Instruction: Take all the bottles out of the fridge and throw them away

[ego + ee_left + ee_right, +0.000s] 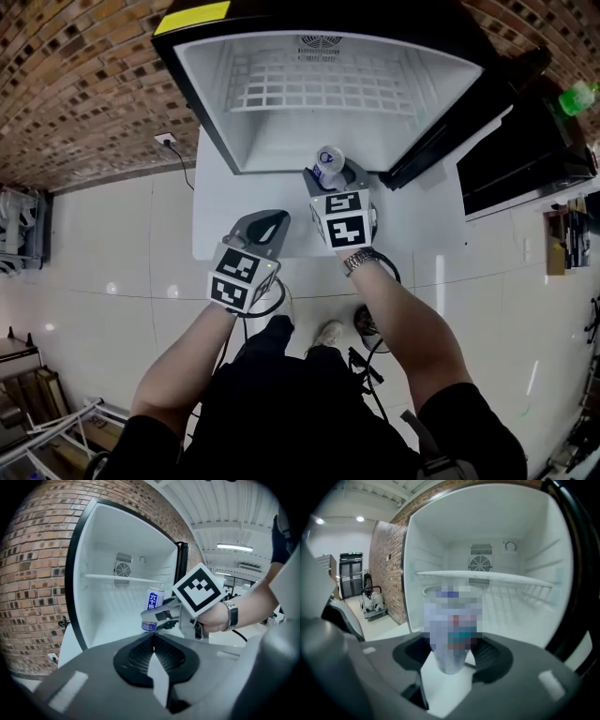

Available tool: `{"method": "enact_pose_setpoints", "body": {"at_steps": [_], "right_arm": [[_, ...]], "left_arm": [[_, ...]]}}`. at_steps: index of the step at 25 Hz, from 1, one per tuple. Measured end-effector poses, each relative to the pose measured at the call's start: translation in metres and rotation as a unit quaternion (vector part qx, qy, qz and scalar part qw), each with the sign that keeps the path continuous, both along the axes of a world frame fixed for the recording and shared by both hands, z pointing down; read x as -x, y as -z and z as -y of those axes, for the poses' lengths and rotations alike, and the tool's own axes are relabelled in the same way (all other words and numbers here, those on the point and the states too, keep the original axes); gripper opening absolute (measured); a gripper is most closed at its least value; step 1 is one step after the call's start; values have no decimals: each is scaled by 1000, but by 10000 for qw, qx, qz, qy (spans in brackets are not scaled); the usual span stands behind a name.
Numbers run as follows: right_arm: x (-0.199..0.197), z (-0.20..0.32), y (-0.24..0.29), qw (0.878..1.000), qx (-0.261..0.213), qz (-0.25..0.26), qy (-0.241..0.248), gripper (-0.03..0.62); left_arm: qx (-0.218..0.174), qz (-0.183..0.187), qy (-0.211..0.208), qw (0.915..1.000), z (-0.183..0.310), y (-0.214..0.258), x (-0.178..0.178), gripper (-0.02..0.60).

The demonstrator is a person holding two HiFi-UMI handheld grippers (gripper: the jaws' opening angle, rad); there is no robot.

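1. The fridge (208, 98) is standing wide open with its white inside facing the person. Its wire shelf (319, 89) is showing bare, and no second bottle is showing in any view.
2. The door (441, 141) is hanging open at the right, near the loaded gripper. Drawing the load straight back toward the body, rather than sweeping it rightward, is probably the safer way to avoid a knock.
3. The right gripper (330, 181) is clamping its jaws on the lower body of a blue-labelled plastic bottle (329, 161). The bottle is standing upright just at the fridge's front opening.
4. The grip is sitting low, so the bottle is likely top-heavy. Holding the gripper level and moving smoothly should stop it tipping between the pads.
5. The left gripper (267, 225) is hovering empty with its jaws pressed together, just left of the right one and nearer the person. It is best kept clear of the carrying path.
6. No bin is showing in any view, so finding it before swinging the bottle away is the sensible order.
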State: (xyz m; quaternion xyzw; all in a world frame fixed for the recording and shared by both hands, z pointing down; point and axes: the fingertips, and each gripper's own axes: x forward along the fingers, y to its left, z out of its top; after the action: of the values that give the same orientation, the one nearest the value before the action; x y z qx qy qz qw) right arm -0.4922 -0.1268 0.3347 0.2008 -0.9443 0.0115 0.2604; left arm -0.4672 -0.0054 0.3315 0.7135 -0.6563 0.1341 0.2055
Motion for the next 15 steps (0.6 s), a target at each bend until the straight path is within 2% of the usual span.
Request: {"method": "enact_pose_setpoints", "body": {"at_steps": [7,15], "right_arm": [[-116,-10,13,9994,43,64,-328,258],[-261,-28,-6,9967,176,-85,-792,258]], "left_arm": [[29,42,-460,9989,11,4,-94,3],[69,54,-1043,9945,23,-8,-217,3]]}}
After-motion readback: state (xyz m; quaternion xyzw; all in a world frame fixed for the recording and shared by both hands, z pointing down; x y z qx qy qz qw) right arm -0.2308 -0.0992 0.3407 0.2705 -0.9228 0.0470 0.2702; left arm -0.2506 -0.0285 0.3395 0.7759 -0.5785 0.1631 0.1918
